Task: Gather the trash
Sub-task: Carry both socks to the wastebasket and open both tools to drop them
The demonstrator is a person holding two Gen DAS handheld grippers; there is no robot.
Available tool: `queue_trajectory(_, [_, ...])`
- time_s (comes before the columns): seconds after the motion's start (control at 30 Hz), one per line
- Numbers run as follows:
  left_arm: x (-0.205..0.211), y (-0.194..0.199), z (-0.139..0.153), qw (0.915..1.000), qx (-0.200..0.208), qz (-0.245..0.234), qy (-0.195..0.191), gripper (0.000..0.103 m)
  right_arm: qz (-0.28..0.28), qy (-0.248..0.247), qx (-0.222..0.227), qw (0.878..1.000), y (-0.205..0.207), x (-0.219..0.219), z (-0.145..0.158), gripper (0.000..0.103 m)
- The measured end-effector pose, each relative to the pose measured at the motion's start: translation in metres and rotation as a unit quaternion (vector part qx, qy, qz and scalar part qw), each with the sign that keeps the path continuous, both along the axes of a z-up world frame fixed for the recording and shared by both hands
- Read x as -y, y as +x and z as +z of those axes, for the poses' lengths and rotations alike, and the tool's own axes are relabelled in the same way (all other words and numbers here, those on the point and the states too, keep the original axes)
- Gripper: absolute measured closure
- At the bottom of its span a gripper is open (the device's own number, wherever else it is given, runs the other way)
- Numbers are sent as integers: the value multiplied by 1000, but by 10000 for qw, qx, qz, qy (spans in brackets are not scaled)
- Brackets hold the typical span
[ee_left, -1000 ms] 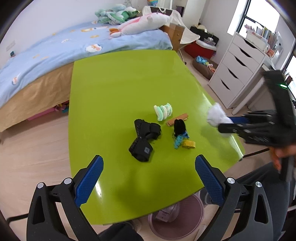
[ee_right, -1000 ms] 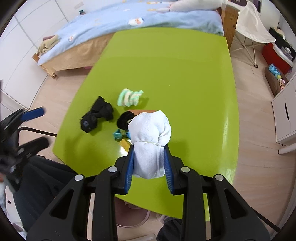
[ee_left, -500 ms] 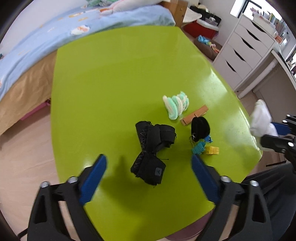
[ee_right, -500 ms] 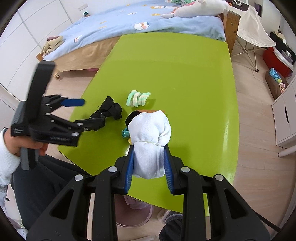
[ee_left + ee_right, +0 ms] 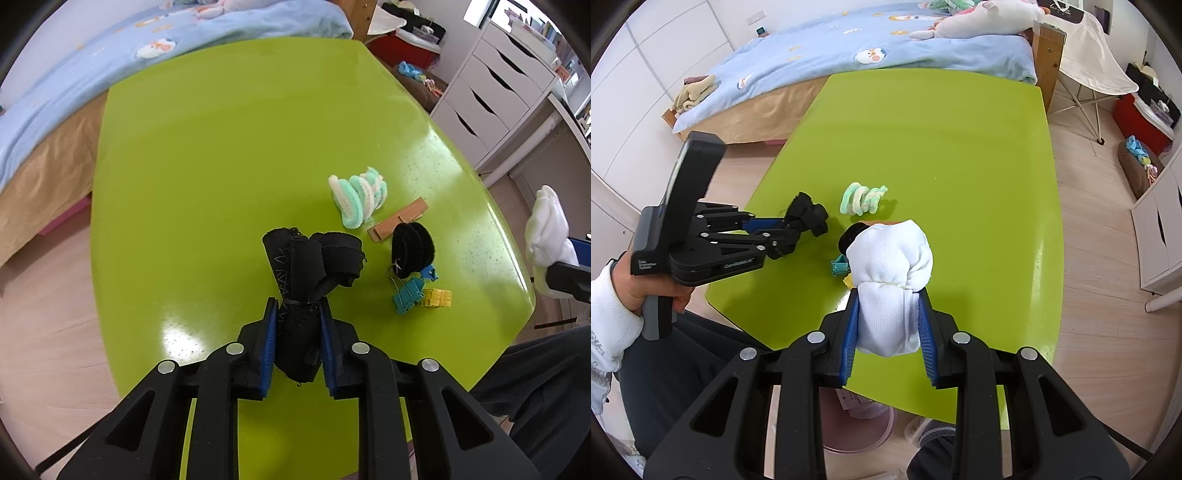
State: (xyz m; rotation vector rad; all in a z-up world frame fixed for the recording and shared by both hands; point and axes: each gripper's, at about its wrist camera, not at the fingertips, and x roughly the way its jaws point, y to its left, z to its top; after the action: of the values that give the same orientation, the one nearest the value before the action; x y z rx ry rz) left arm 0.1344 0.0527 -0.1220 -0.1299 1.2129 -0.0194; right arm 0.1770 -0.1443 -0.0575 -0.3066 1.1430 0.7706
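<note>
Striped roll [image 5: 360, 195], clips [image 5: 413, 293] crowd green table [image 5: 221, 147].

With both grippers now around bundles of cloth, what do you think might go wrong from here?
1. The left gripper is closing on one end of the black cloth bundle; the free end may snag the black puff when lifted.
2. The white cloth bundle bulges above the right gripper and may slip.

Left wrist view looked steeply down, close over the green table [image 5: 221, 155], bed [image 5: 110, 74] at upper left. Right wrist view faced likewise from the near edge. Both shared the mint-and-white coil [image 5: 358, 197] [image 5: 863, 199].
</note>
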Motion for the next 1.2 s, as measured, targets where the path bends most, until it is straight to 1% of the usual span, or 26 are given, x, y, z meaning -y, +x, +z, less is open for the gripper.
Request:
queue_trajectory(0.1, [3,-8,12,9999,143,-17,50,83,-13,53,31,10000,-4,1,3,73])
queue_trajectory(0.3, [19,-36,47,9984,554,-99,100,83,-51,166,140,9998,-17,7,14,73])
queue_trajectory(0.47, [32,-66,72,9960,870,-138,128,83,-25,300,283,9991,-35,13,28,73])
queue_trajectory(0.57, [43,-90,85,9942,1061,-155,116,83,62,364,412,9985,-53,17,38,73])
queue_trajectory(0.77, [60,-126,99,9916,1279,-194,53,83,117,580,546,9967,-86,29,53,73])
queue_trajectory(0.9, [68,-146,99,9909,1320,-247,43,83,172,639,608,9960,-107,39,59,73])
queue_trajectory(1.2, [84,-175,105,9896,1400,-324,27,83,233,654,612,9957,-141,53,61,73])
